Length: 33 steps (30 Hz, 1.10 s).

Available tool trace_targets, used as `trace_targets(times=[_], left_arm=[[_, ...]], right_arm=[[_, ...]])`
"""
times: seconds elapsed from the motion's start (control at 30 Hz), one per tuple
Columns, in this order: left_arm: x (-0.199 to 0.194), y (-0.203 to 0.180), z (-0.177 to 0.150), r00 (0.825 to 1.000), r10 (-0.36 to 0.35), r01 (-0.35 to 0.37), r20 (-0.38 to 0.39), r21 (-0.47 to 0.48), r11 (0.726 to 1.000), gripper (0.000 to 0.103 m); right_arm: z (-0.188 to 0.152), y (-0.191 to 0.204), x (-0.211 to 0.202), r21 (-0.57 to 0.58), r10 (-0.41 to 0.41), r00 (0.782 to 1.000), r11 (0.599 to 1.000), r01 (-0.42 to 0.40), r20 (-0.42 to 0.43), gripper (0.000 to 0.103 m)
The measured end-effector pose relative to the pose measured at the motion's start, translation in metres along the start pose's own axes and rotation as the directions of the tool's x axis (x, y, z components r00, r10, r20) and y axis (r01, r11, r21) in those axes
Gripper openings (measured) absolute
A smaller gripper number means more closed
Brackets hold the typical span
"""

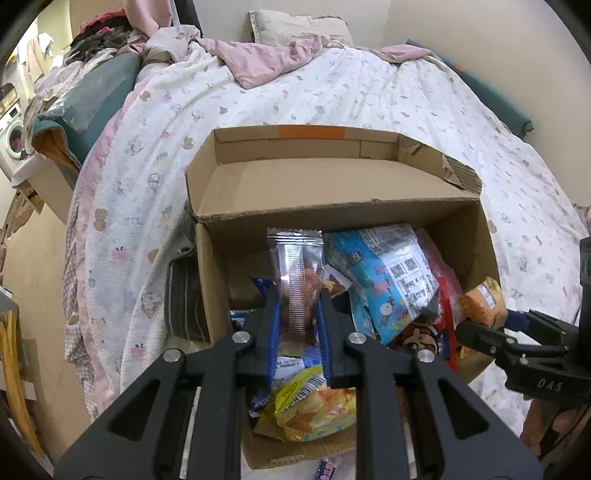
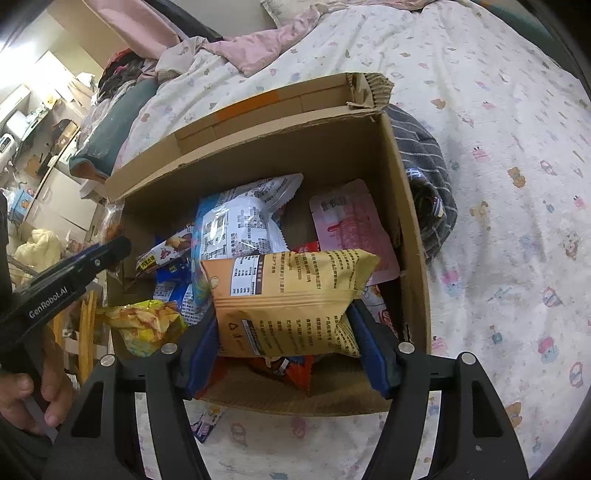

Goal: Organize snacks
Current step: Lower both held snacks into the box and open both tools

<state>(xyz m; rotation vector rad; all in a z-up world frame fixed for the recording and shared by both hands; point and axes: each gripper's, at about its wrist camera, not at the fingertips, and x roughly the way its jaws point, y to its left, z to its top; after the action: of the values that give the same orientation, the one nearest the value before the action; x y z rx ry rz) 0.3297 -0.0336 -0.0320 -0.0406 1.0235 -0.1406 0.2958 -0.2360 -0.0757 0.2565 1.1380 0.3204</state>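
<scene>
An open cardboard box (image 1: 332, 184) of snack packets sits on the bed; it also shows in the right wrist view (image 2: 258, 155). My left gripper (image 1: 298, 295) is shut on a clear packet with a brown snack (image 1: 299, 266), held upright over the box. My right gripper (image 2: 282, 317) is shut on a tan snack bag (image 2: 288, 291) above the box's near side; it also shows in the left wrist view (image 1: 484, 301). Inside lie a blue-and-white bag (image 1: 384, 280), a yellow packet (image 1: 310, 410) and a pink pouch (image 2: 354, 229).
A patterned white duvet (image 1: 332, 96) covers the bed, with a pink blanket (image 1: 266, 59) and pillow (image 1: 295, 26) at the head. A striped dark cloth (image 2: 424, 170) lies beside the box. A small packet (image 2: 207, 424) lies on the duvet before the box. Cluttered furniture stands at left.
</scene>
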Motion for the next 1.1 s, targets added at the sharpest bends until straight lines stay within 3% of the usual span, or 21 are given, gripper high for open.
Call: trace_targets(times=[0.1,0.13,0.27,0.33,0.57,0.67,0.8,0.93,1.1], left_arm=[[0.001,-0.003,-0.002,1.0,-0.005,0.005,-0.007,0.009,1.0,0.018],[0.001,-0.005,-0.002,1.0,-0.006,0.006,-0.006,0.014,1.0,0.023],[-0.002,-0.007,-0.004,1.0,-0.008,0.008,0.006,0.019,1.0,0.062],[-0.005,-0.007,-0.004,1.0,-0.009,0.009,0.013,0.013,1.0,0.071],[-0.016,0.001,-0.014,1.0,0.022,-0.022,0.015,-0.004,1.0,0.072],[-0.021,0.003,-0.022,1.0,0.002,-0.002,0.003,0.006,1.0,0.072],[-0.03,0.005,-0.028,0.999,0.038,-0.038,0.018,0.012,0.999,0.072],[-0.041,0.013,-0.038,0.999,0.031,-0.03,0.031,-0.022,0.999,0.072],[-0.05,0.018,-0.051,0.998,0.057,-0.056,0.035,-0.026,0.998,0.072]], right_arm=[[0.0,-0.003,-0.002,0.009,0.006,1.0,1.0,-0.006,0.012,0.07],[0.001,-0.005,-0.003,0.015,0.011,1.0,1.0,-0.011,0.014,0.07],[0.002,-0.007,-0.003,0.031,0.02,1.0,0.999,-0.021,0.024,0.07],[0.002,-0.007,-0.003,0.029,0.023,0.999,0.999,-0.023,0.025,0.07],[0.004,-0.006,-0.003,0.023,0.032,0.999,0.999,-0.033,0.034,0.072],[0.004,-0.003,-0.002,0.006,0.038,0.999,0.999,-0.038,0.035,0.073],[0.005,0.005,-0.005,-0.033,0.045,0.997,0.999,-0.043,0.06,0.089],[0.001,0.009,-0.017,-0.063,0.008,0.993,0.998,-0.001,0.114,0.091],[-0.005,0.002,-0.029,-0.049,0.002,0.989,0.999,0.005,0.149,0.1]])
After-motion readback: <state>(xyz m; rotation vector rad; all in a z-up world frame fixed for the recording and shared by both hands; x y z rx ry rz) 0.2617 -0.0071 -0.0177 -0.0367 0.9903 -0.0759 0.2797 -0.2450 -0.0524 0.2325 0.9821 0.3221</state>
